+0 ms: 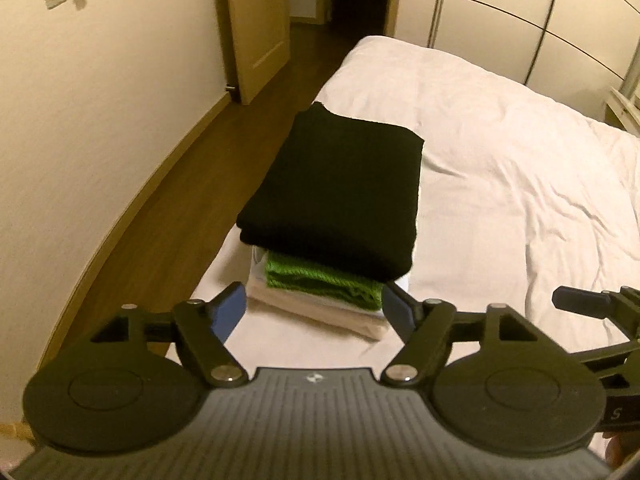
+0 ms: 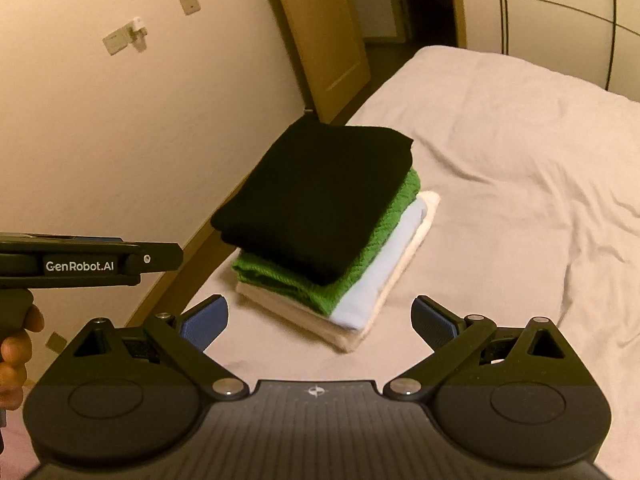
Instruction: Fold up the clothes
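A folded stack lies on the white bed near its left edge. A black garment is on top, over a green knit and a cream piece. The right wrist view shows the same black garment, green knit, a light blue layer and a cream layer. My left gripper hangs open just short of the stack, gripping nothing. My right gripper is wide open and empty, nearer than the stack. The left tool shows side-on at the left.
A cream wall and a strip of wooden floor run along the bed's left side. An open door stands at the far end, and wardrobe panels at the back right. The crumpled sheet spreads to the right. A hand grips the left tool.
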The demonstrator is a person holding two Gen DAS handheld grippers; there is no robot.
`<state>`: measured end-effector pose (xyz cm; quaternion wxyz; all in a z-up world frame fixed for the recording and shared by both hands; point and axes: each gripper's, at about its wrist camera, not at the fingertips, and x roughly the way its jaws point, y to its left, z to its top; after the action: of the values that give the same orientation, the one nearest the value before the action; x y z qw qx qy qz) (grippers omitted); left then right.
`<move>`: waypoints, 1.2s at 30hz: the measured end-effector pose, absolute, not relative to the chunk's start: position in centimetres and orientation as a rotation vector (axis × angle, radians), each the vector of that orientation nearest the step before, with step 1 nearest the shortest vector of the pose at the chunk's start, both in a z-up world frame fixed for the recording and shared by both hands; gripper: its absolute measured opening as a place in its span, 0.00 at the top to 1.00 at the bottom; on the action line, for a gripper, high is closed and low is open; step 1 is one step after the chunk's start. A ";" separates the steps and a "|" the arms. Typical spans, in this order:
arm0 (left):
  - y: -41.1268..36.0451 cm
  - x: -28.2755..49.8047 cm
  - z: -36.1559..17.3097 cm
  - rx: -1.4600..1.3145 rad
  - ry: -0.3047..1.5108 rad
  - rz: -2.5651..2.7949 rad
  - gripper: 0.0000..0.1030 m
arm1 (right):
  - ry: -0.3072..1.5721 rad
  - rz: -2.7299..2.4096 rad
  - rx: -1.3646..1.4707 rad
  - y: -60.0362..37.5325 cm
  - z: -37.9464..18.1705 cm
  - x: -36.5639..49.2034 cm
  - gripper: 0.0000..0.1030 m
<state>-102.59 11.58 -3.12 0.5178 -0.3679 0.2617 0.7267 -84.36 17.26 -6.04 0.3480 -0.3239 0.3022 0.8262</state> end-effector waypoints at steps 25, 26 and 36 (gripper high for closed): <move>6.4 -83.4 0.0 -1.027 0.480 2.153 0.01 | 0.548 2.463 -1.112 20.6 -3.6 -71.0 0.00; 6.2 -82.6 0.1 -1.030 0.478 2.167 0.01 | 0.541 2.469 -1.118 20.8 -3.5 -70.5 0.00; 7.7 -76.9 -0.2 -1.063 0.445 2.247 0.01 | 0.475 2.542 -1.181 22.3 -3.6 -67.2 0.00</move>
<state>-76.93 7.72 -0.21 0.3034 -0.4012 0.1678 0.8478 -67.22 22.31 -3.56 0.1489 -0.4107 0.1651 0.8843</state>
